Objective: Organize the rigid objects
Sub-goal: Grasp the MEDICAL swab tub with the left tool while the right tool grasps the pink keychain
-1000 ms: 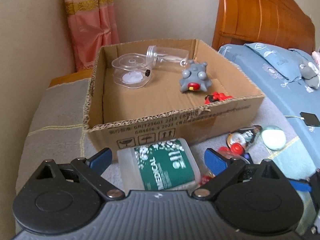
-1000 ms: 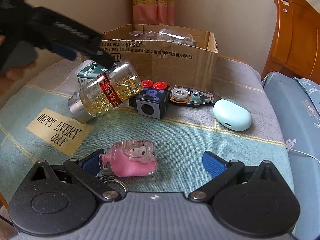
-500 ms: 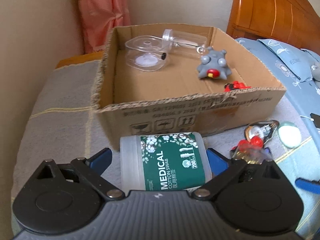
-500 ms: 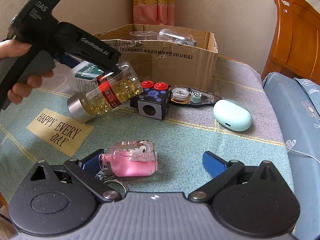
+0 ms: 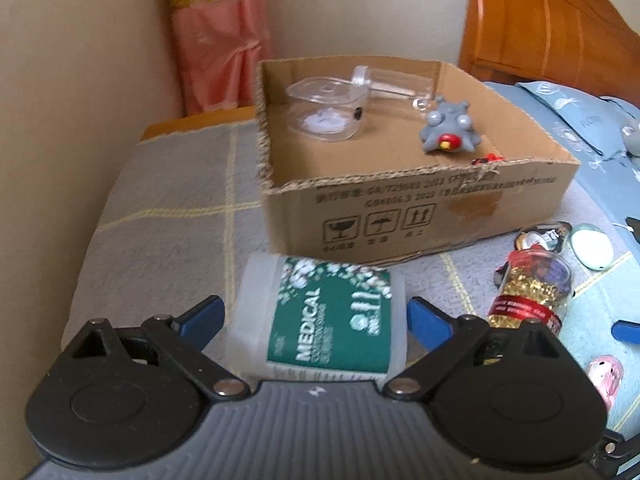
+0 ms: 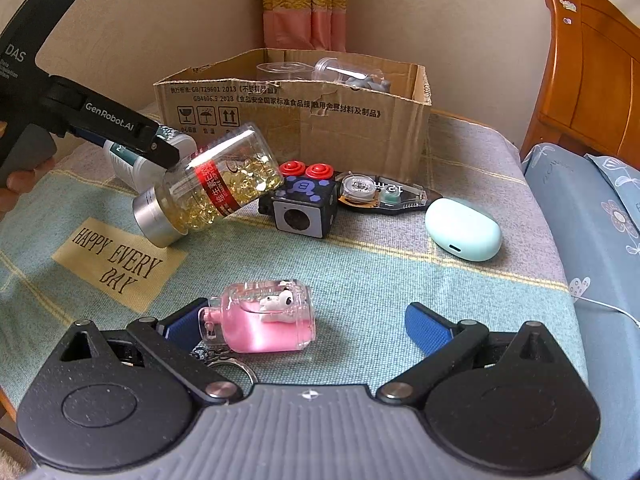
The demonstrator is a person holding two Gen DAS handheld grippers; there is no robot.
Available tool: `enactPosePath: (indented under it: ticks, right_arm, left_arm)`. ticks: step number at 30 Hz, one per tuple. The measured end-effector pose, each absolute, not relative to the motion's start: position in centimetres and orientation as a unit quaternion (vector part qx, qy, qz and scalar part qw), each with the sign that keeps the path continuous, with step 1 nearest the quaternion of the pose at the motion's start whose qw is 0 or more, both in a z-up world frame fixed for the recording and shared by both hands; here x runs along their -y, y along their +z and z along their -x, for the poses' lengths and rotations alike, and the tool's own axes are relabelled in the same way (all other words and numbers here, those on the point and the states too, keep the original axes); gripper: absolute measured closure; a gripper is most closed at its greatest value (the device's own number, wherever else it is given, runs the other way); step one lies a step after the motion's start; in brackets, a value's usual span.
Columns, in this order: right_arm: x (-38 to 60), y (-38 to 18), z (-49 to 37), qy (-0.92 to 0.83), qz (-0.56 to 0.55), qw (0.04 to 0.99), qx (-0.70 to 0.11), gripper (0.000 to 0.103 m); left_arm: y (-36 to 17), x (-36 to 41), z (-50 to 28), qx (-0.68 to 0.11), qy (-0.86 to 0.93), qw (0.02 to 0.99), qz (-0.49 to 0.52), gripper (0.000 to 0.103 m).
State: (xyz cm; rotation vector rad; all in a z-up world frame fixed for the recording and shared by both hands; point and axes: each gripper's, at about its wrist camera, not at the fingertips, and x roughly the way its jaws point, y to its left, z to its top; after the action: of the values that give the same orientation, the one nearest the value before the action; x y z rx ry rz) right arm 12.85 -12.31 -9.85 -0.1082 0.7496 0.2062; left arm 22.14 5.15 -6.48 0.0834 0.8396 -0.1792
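Note:
A white cotton swab tub with a green MEDICAL label (image 5: 326, 320) lies between the fingers of my left gripper (image 5: 316, 316), which is open around it; it also shows in the right wrist view (image 6: 132, 160). The cardboard box (image 5: 420, 216) stands just beyond it and holds clear containers (image 5: 324, 116) and a grey toy (image 5: 448, 128). My right gripper (image 6: 306, 320) is open, with a pink keychain bottle (image 6: 264, 320) lying between its fingers near the left one. A capsule bottle (image 6: 208, 188) lies tilted in front of the box.
On the blanket-covered table lie a black fidget cube (image 6: 304, 204), a correction tape (image 6: 380, 194) and a mint earbud case (image 6: 462, 228). A bed with a wooden headboard (image 6: 592, 80) is on the right. A wall and pink curtain (image 5: 220, 40) stand behind the box.
My left gripper has pulled back and to the left from the box, keeping the swab tub between its open fingers. The right gripper has hardly moved.

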Motion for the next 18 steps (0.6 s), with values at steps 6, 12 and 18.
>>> enactPosePath:
  ticks: [6, 12, 18]
  right_arm:
    - [12.3, -9.8, -12.8, 0.101, 0.053, 0.924, -0.365, 0.0]
    - [12.2, -9.8, -12.8, 0.098, 0.052, 0.924, -0.366, 0.0]
    - [11.8, -9.7, -12.6, 0.1, 0.056, 0.921, -0.371, 0.0]
  left_arm:
    - [-7.0, -4.9, -22.2, -0.412, -0.094, 0.904, -0.061, 0.02]
    - [-6.6, -5.9, -19.8, -0.434, -0.101, 0.895, -0.024, 0.02]
    - [-6.8, -5.9, -18.0, -0.432, -0.106, 0.895, -0.022, 0.02]
